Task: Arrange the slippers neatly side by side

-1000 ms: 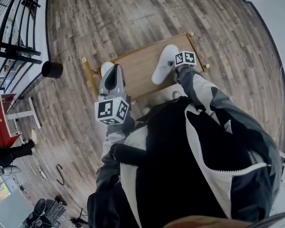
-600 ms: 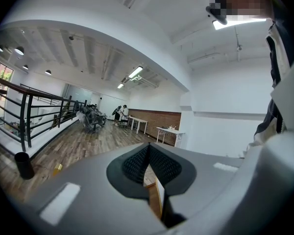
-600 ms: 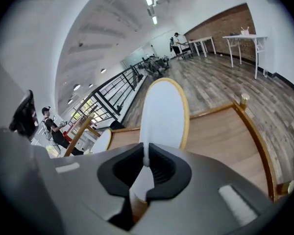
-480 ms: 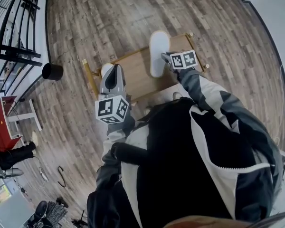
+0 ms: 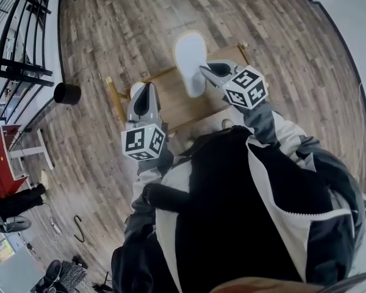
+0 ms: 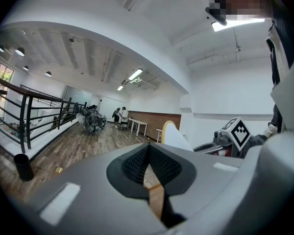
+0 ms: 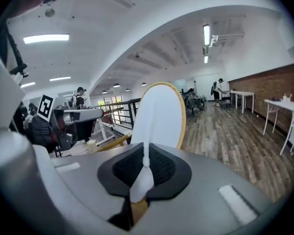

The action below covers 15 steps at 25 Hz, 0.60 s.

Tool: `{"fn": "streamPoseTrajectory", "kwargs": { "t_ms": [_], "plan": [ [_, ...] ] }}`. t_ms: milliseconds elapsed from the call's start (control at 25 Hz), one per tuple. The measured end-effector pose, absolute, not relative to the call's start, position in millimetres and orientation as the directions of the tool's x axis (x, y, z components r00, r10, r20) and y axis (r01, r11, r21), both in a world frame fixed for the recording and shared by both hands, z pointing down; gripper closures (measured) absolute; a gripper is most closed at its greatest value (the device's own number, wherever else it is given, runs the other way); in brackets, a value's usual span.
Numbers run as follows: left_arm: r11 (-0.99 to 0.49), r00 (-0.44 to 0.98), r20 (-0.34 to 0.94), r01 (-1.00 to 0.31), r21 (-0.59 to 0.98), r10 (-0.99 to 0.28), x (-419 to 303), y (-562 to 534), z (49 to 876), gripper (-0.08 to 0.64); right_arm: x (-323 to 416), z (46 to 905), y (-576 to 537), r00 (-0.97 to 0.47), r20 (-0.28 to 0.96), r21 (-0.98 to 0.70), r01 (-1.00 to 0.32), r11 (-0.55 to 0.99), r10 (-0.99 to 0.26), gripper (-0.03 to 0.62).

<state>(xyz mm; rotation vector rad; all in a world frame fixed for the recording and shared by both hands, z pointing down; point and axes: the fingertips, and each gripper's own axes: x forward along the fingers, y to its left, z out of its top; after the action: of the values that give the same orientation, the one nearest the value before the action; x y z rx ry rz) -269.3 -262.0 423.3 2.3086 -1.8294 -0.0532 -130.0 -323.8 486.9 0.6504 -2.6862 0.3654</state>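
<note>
Looking down through the head view, I see my right gripper [image 5: 202, 71] clamped on a white slipper [image 5: 190, 57], holding it up over the far edge of the low wooden table [image 5: 177, 96]. In the right gripper view the jaws are closed almost fully, with a thin fold of the slipper's white fabric pinched between the pads [image 7: 146, 163]. The slipper [image 7: 159, 114] stands on end in front of the camera, its pale sole with a tan rim facing me. My left gripper [image 5: 147, 89] sits over the table's left end. Its own view shows the jaws brought together with nothing between them, only a sliver of the wooden top visible through the gap below the pads [image 6: 137, 163]. A second slipper [image 5: 136, 89], also white, peeks out from under that gripper on the table's left corner, well apart from the lifted one. A black bin [image 5: 67, 90] stands on the plank floor [image 5: 128, 23] to the left.
</note>
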Motion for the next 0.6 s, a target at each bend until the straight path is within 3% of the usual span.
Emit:
{"fn": "streamPoseTrajectory", "kwargs": {
  "t_ms": [240,600],
  "plan": [
    [-0.225,0.237,0.084,-0.966,0.127,-0.968,-267,-258,417,0.541,-131,455,-298,-0.840,0.370,-0.039,-0.442,0.896,-0.398,0.566],
    [-0.198,0.209,0.088,-0.973,0.116,-0.974,-275,-242,419,0.541,-150,466,-280,-0.855,0.397,-0.046,-0.382,0.923,-0.334,0.565]
  ]
}}
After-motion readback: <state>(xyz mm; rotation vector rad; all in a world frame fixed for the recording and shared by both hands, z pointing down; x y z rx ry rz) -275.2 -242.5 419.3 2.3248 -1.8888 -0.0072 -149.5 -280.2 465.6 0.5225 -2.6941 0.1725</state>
